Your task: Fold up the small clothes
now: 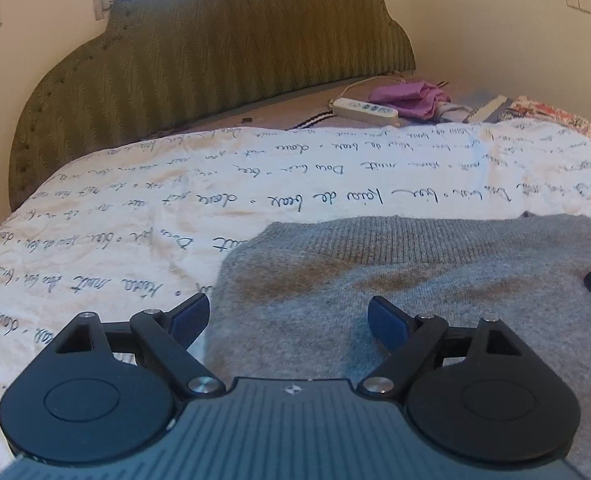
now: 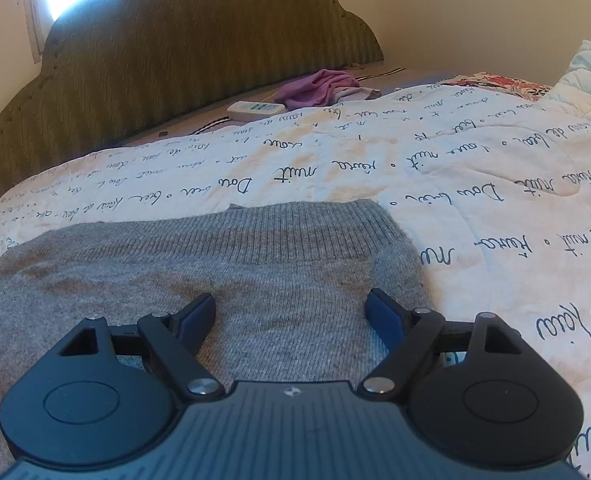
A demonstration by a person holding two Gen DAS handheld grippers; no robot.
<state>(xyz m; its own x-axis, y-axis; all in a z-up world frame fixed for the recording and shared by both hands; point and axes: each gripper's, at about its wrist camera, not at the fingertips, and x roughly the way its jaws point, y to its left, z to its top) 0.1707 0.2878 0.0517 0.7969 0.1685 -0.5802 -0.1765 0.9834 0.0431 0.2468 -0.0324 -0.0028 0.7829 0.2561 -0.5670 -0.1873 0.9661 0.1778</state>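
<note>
We hold the left gripper and right gripper, jaws apart and empty, over a grey sweater spread flat on the quilt, ribbed hem at 12 o'clock, ready to pinch.

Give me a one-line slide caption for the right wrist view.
Open right gripper poised over a grey knit garment lying flat on a script-printed quilt.

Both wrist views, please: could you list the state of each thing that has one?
Grey knit garment: lying flat on the quilt, unheld.
Left tool: open, over the garment's left edge.
Right tool: open, over the garment's right part.
Printed quilt: spread out, slightly wrinkled.
Purple cloth: crumpled near the headboard.
</note>
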